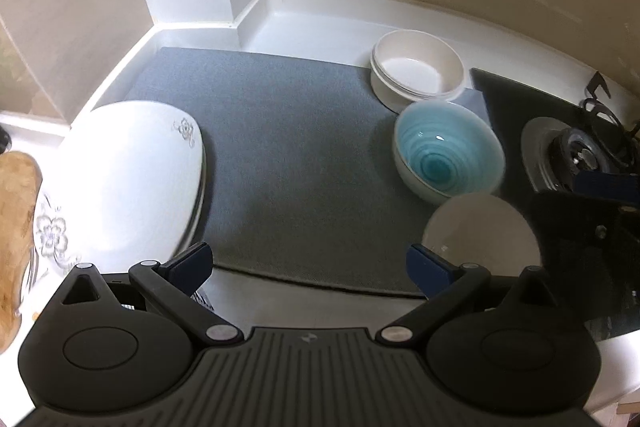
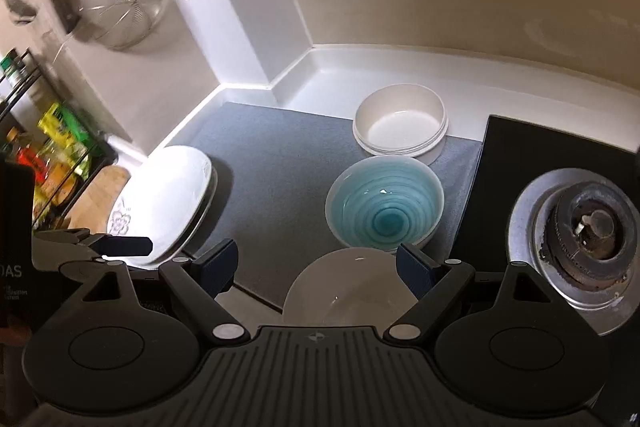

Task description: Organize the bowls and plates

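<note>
The teal bowl [image 2: 385, 206] is sitting on the grey mat [image 2: 272, 163], between the stacked white bowls [image 2: 400, 125] behind and a pale bowl [image 2: 344, 287] in front. Floral plates [image 1: 128, 179] are lying at the mat's left edge. Left gripper [image 1: 310, 265] and right gripper [image 2: 316, 265] are both hovering above the bench [image 1: 320, 23], fingers spread wide, empty.

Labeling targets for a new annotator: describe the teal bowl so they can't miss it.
Start at the grey mat beside the stove burner. Three bowls line its stove-side edge; the teal bowl is the middle one, between the cream bowls near the wall and a plain white bowl. Only it has a teal spiral inside.
</note>
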A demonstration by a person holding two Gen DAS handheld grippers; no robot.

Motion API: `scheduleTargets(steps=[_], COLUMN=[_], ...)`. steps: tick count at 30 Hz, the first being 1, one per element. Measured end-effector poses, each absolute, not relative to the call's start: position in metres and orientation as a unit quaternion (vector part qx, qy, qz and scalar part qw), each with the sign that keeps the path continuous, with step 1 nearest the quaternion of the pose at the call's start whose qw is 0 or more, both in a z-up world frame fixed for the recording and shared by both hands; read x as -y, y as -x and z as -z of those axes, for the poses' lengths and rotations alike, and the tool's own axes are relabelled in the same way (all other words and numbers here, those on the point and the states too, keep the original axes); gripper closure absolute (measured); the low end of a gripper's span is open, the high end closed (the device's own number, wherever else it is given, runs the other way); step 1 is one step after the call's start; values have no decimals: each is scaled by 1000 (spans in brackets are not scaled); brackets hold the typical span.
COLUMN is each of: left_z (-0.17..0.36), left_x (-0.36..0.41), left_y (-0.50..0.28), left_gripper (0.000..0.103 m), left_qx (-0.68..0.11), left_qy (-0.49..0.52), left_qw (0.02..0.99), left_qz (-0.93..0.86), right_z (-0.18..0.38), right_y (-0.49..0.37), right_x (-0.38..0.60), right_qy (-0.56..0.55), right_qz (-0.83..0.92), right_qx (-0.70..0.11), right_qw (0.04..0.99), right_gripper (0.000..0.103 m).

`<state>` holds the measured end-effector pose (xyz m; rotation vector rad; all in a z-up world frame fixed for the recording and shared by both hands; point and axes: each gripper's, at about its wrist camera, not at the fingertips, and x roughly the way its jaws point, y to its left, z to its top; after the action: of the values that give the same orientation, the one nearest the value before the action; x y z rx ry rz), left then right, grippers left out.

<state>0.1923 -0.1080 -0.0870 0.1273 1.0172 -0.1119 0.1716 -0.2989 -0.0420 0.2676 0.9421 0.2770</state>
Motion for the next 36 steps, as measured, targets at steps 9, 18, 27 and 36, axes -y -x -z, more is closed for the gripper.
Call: scheduleTargets(steps=[9, 18, 27, 36], left_z=[96, 99, 107, 119], left_x=[104, 119, 128, 136], left_y=[-231, -274, -312, -365], left_gripper=[0, 0, 0, 0], left_qx=[-498, -491, -506, -489], left_qy=[-61, -66, -39, 7], left_qw=[863, 866, 857, 868], left_qz=[61, 63, 88, 85], right_z=[54, 73, 94, 113], right_y=[-188, -211, -238, -279], right_x=[310, 341, 361, 370], right_qy=[-138, -144, -155, -178], right_qz=[-88, -37, -5, 8], right_qx=[-460, -462, -466, -441], right_qw=[873, 874, 871, 879], right_gripper=[15, 15, 15, 16])
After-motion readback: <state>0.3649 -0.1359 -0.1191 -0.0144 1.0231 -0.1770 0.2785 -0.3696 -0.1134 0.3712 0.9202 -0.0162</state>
